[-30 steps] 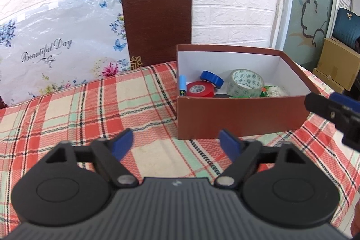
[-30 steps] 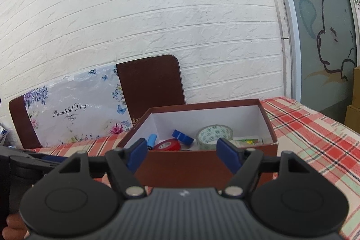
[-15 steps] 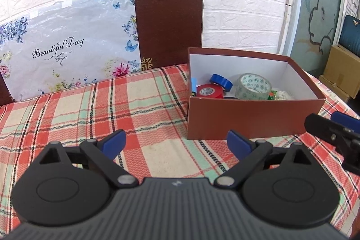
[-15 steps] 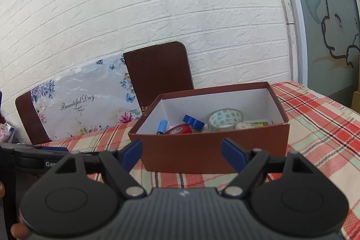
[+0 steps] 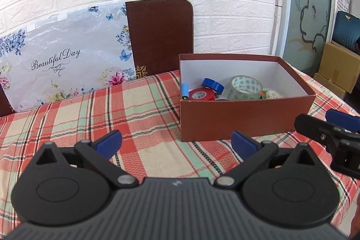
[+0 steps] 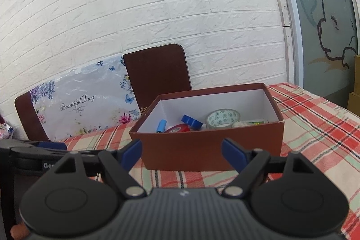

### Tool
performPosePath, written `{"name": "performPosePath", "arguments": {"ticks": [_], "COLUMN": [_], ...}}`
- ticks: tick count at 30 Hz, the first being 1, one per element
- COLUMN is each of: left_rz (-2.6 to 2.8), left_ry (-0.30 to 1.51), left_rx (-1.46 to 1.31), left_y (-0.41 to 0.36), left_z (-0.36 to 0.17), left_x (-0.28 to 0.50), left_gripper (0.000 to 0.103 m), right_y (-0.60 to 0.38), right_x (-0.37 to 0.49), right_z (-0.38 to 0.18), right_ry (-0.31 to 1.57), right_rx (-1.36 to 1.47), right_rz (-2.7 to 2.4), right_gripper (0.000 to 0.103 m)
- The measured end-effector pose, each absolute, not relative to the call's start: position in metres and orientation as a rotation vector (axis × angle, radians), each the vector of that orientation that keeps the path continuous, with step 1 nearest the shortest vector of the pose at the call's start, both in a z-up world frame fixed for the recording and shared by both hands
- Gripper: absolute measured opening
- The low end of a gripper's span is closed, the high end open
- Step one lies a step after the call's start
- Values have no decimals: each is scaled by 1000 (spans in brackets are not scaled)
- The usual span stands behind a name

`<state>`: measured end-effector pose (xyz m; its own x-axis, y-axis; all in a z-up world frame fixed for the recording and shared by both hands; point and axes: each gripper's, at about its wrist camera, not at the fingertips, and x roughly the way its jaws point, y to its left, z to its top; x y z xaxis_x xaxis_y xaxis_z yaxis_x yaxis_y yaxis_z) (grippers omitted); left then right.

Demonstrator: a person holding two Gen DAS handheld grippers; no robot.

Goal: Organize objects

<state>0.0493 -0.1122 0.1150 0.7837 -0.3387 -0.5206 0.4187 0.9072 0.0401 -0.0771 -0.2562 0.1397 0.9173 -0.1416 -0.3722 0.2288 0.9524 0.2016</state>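
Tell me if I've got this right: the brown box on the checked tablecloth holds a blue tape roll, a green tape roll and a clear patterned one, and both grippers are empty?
Not quite. The second roll is red, not green, as the left wrist view shows. The rest holds: the brown box on the checked tablecloth also holds a blue tape roll and a clear patterned one, and the left gripper and right gripper are open and empty.
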Motion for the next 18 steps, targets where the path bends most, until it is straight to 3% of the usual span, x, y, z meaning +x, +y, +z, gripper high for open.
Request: {"name": "performPosePath", "arguments": {"ticks": [18], "left_rz": [-361], "left_ry": [560], "left_rx": [174], "left_y": [-92], "left_z": [107], "left_x": [41], "left_gripper": [103], "right_y": [-235], "right_x": [-83], "right_z": [140], "right_ry": [382], "right_rx": [223], "right_rz": [-164], "right_gripper": [83]}}
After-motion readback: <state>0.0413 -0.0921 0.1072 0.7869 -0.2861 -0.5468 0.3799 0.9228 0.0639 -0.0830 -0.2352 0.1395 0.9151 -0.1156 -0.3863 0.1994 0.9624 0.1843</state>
